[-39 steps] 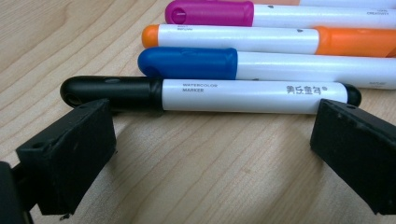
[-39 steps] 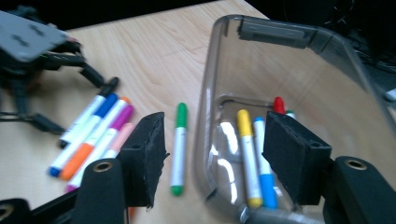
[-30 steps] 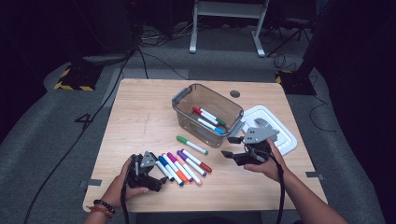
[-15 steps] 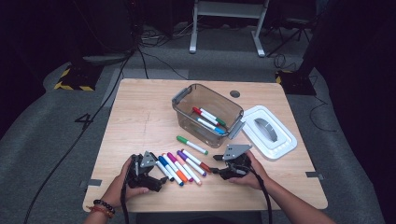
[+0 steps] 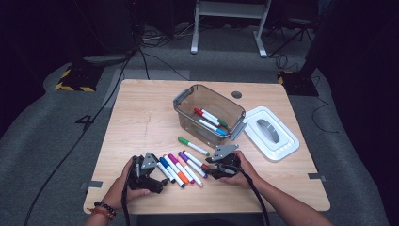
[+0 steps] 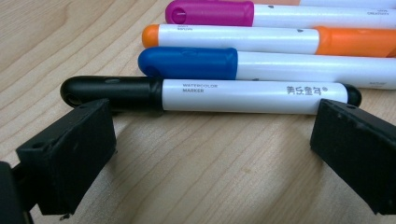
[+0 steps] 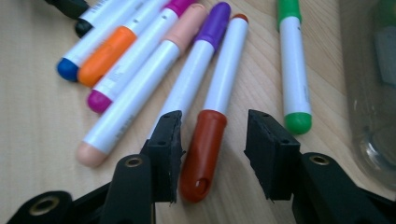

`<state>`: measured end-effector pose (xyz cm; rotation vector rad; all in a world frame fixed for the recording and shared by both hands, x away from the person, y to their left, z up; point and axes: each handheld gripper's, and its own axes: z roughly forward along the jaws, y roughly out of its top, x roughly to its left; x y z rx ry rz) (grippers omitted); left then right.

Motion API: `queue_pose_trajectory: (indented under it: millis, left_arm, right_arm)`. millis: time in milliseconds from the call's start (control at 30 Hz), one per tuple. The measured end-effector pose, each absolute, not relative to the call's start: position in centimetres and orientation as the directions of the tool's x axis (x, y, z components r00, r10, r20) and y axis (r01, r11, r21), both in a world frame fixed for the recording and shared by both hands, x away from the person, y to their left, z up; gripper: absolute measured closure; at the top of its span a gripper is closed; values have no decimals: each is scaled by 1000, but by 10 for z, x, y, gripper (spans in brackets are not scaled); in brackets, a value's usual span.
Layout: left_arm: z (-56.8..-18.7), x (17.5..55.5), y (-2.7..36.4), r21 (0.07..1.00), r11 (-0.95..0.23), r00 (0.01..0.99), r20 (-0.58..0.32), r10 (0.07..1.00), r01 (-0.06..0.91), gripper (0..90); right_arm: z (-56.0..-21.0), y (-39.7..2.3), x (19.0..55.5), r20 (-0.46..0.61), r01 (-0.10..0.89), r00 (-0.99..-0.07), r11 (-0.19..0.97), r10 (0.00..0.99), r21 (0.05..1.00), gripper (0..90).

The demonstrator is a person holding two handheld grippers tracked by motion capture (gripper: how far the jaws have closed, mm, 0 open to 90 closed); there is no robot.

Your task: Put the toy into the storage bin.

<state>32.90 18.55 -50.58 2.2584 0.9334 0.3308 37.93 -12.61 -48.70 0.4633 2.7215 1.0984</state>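
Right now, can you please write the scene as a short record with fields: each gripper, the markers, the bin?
right gripper: jaws have just been closing, red marker between them, a gap on one side
left gripper: open, by the black marker
loose markers: a row on the table, the green marker apart
clear bin: holds several markers
white lid: beside the bin

On the wooden table point(image 5: 141, 117) lay seven loose markers point(image 5: 181, 170): one each of black point(image 6: 210, 95), blue point(image 6: 261, 65), orange point(image 6: 275, 39), magenta point(image 6: 280, 11), peach point(image 7: 140, 88), purple point(image 7: 196, 70), and red point(image 7: 212, 126), in one row. An eighth, the green marker point(image 5: 193, 146), lay apart. The clear bin point(image 5: 188, 101) held at least three more markers point(image 5: 210, 120). There was one white lid point(image 5: 287, 146). Two grippers point(image 5: 146, 172) were in view.
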Motion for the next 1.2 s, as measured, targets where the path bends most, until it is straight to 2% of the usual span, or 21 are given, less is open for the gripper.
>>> queue_pose_trajectory:
  millis: [133,300,367,667,1200]
  left_arm:
    - [-506,329,185,663,-525,713,-18,701,533,5]
    - [-506,329,185,663,-525,713,-18,701,533,5]
    - [-506,329,185,664,-525,712,-18,702,533,5]
    - [-506,329,186,662,-525,711,-17,703,535,5]
    - [-506,329,186,663,-525,711,-17,703,534,5]
  right_arm:
    - [-492,-126,386,-4,264,-931,681,365,683,600]
    - [-491,-136,390,0,285,-923,684,384,672,722]
    - [-490,-142,391,6,294,-920,681,391,671,741]
    - [-486,-166,393,-2,297,-915,678,403,673,750]
    - [-439,-177,369,-82,157,-942,640,326,752,750]
